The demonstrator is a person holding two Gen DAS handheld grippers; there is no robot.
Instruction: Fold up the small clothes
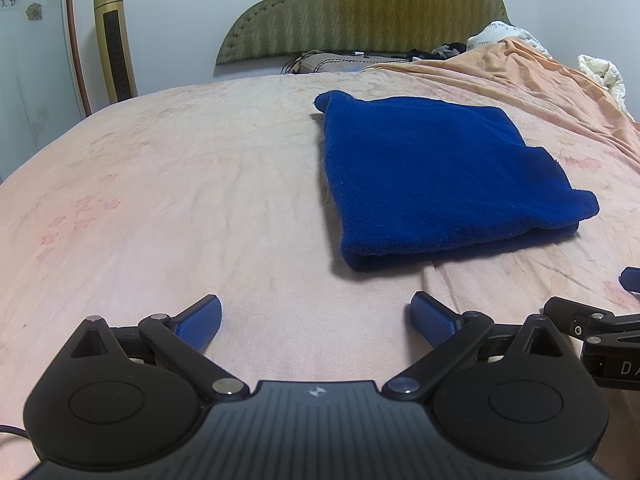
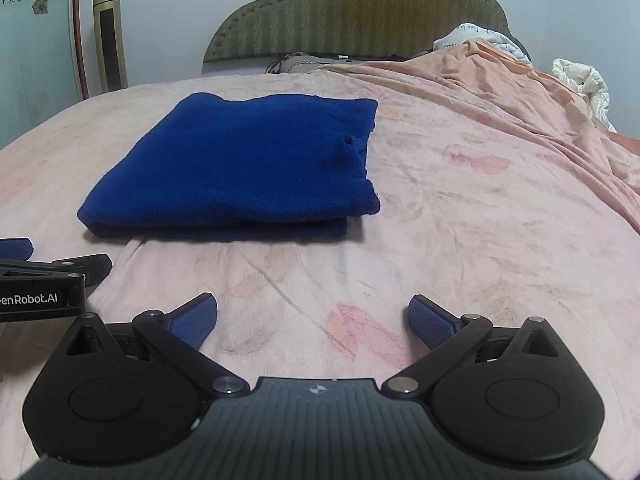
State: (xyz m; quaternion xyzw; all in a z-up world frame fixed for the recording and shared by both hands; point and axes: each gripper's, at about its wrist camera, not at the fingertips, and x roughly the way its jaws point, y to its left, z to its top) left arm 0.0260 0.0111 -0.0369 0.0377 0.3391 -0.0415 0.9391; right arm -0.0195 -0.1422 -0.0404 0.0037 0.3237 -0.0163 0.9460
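Observation:
A dark blue knitted garment (image 1: 432,176) lies folded into a thick rectangle on the pink bed sheet (image 1: 180,200). It also shows in the right wrist view (image 2: 248,168), ahead and to the left. My left gripper (image 1: 316,316) is open and empty, low over the sheet, short of the garment's near edge and to its left. My right gripper (image 2: 312,316) is open and empty, short of the garment and to its right. Each gripper shows at the edge of the other's view: the right one (image 1: 600,328) and the left one (image 2: 44,284).
A green padded headboard (image 1: 360,12) stands at the far end with pillows and dark items below it. A rumpled orange cover (image 1: 540,76) and white bedding (image 1: 600,72) lie at the far right. A gold tower fan (image 1: 114,40) stands left of the bed.

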